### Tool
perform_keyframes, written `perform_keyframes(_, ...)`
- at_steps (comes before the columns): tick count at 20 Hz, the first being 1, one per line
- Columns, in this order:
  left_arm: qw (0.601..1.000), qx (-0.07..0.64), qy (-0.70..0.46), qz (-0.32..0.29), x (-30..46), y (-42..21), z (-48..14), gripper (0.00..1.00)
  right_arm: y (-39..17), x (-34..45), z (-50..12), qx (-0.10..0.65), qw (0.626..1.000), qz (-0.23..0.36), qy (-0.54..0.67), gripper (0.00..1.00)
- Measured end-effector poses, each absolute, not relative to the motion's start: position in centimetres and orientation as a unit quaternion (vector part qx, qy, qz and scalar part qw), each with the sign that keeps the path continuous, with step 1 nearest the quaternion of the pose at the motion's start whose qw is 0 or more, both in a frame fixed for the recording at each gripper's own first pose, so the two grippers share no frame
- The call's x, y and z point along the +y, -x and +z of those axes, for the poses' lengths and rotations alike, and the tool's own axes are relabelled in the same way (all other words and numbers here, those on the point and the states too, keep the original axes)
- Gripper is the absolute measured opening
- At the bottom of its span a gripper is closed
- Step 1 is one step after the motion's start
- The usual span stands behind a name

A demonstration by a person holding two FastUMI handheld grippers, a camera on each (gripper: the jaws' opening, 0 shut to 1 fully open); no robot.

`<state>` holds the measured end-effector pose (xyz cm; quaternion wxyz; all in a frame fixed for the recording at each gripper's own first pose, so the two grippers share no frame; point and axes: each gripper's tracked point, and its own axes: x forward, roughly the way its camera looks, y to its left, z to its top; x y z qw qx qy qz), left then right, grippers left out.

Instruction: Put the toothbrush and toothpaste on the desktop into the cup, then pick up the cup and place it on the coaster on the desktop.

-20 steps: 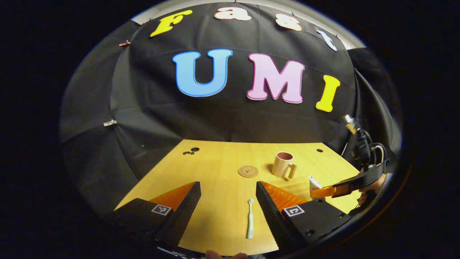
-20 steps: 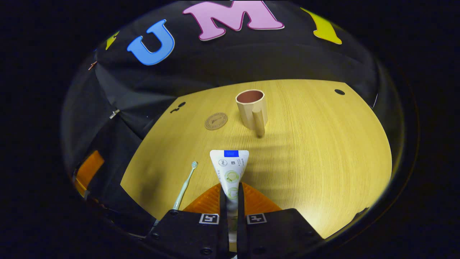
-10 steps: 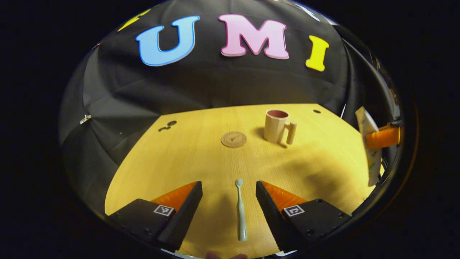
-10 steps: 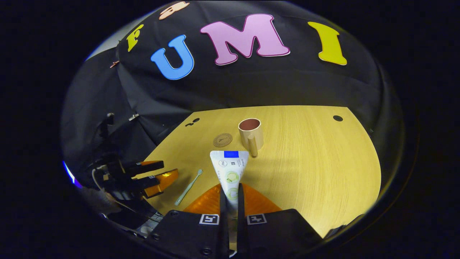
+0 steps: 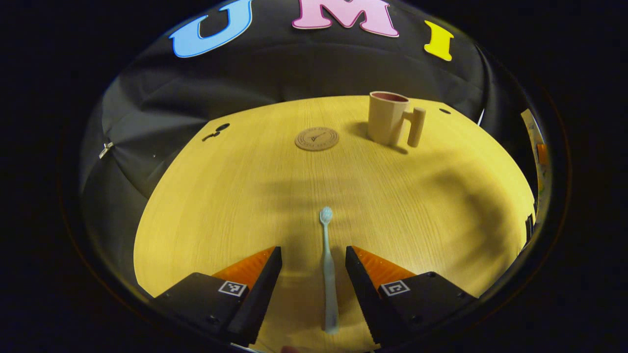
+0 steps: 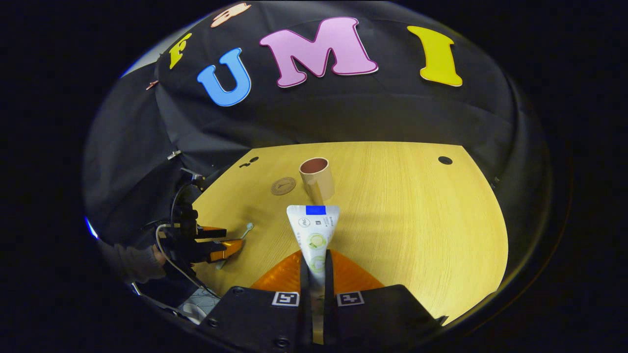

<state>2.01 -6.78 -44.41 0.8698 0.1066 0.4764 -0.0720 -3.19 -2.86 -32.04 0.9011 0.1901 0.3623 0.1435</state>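
Toothbrush [image 5: 327, 274] now between left fingers [image 5: 265, 279]

Beige cup [image 5: 387, 119], pale-green toothbrush [image 5: 327, 267], tan coaster [image 5: 317, 139]

Toothpaste [image 6: 314, 235] lower end hidden between jaws; cup [image 6: 316, 177] handle behind tube.

desktop [image 5: 245, 196]: pale wood grain, smooth, slight sheen
cup [image 5: 387, 117]: matt
coaster [image 5: 317, 139]: cork-like, matt
toothpaste [image 6: 314, 230]: glossy plastic tube
wall [image 6: 343, 117]: matt cloth
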Motion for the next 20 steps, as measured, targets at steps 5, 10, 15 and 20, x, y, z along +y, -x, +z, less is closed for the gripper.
perform_keyframes(5,0.866,0.487,-0.072,-0.085,-7.6,-1.6,-45.4,0.65,3.4,-4.8,-32.4,0.361,0.901,0.133,-0.199,0.13)
perform_keyframes(10,0.866,0.488,-0.076,-0.079,-6.8,-1.7,-45.2,0.18,4.0,-6.0,-32.5,0.358,0.902,0.118,-0.212,0.13)
perform_keyframes(15,0.869,0.476,-0.093,-0.098,-7.3,-2.2,-44.7,0.06,4.1,-6.6,-31.9,0.345,0.903,0.113,-0.230,0.13)
perform_keyframes(20,0.906,0.407,-0.051,-0.104,-9.7,-4.2,-39.5,0.06,1.8,-6.2,-28.3,0.290,0.918,0.131,-0.237,0.13)
